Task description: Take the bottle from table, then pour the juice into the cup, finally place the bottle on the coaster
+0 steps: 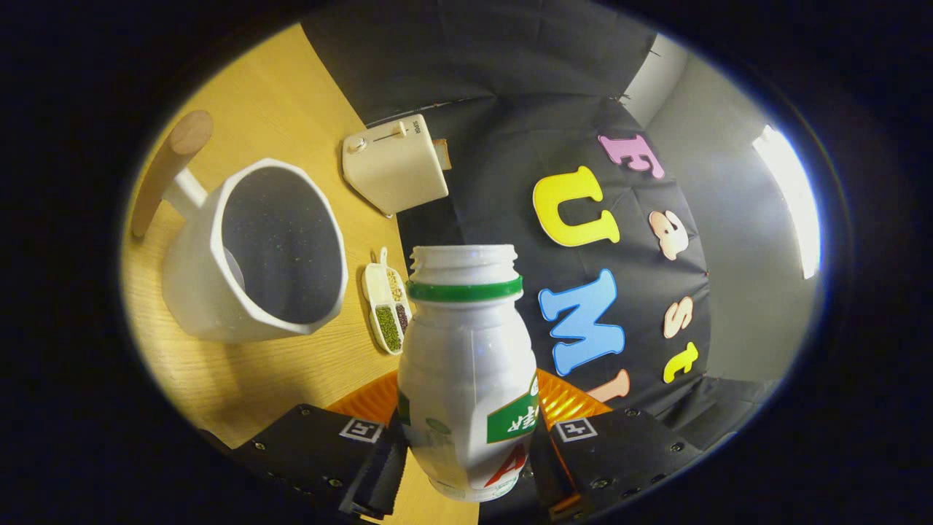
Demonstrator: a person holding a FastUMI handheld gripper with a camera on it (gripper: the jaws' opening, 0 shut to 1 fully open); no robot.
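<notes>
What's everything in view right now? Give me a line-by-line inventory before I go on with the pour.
bottle: one, white with a green neck ring and a green-and-red label, cap off, clamped between the fingers
cup: one, white with a wooden handle, looks empty, on the table beyond the fingers, beside the bottle
coaster: one, orange and ribbed, behind the bottle's lower half
divided dish: one, white, holding green, dark and pale beans, between cup and bottle
toaster: one, cream, beyond the cup at the table's edge
table: one, light wood
gripper: one, both fingers pressed on the bottle's base
</notes>
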